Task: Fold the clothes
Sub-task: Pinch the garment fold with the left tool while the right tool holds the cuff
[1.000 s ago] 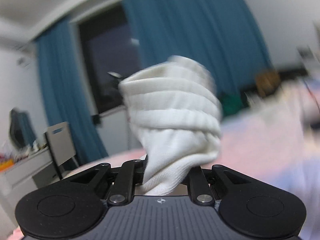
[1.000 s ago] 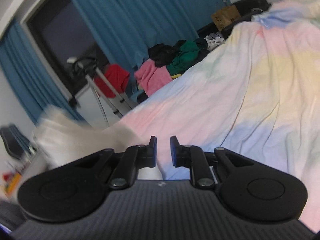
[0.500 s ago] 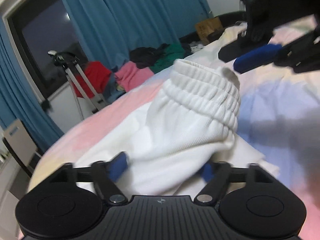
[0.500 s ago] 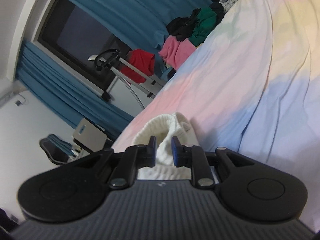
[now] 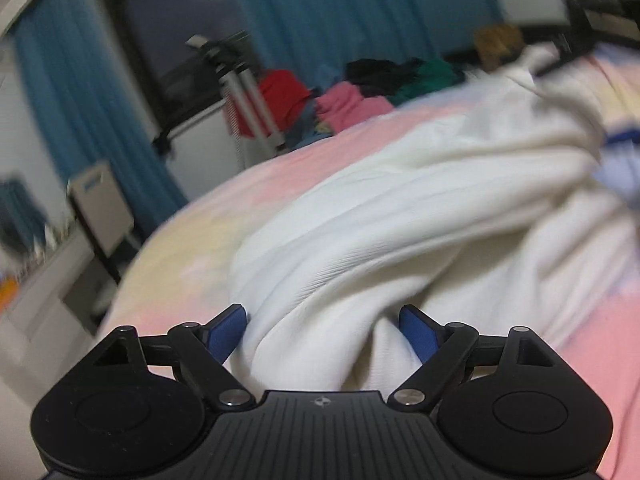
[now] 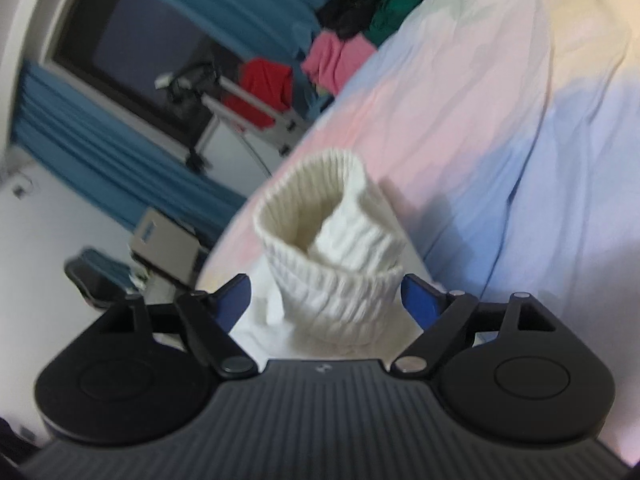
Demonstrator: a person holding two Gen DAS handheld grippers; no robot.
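Observation:
A white knitted garment (image 5: 400, 216) lies crumpled on the pastel bedsheet (image 5: 192, 240). My left gripper (image 5: 322, 330) is open, its blue pads on either side of a fold of the white cloth. In the right wrist view, the garment's ribbed cuff (image 6: 332, 240) stands up like a tube on the bedsheet (image 6: 520, 140). My right gripper (image 6: 326, 304) is open with the cuff between its spread fingers, not clamped. The left wrist view is blurred by motion.
A pile of red, pink, green and black clothes (image 5: 352, 88) lies at the bed's far edge by blue curtains (image 5: 340, 12). A folding rack (image 6: 248, 108) and a chair (image 5: 100, 204) stand beside the bed. A dark window (image 6: 132, 52) is behind.
My left gripper let go of the white garment, which dropped onto the bed. My right gripper opened from shut and moved up to the ribbed cuff.

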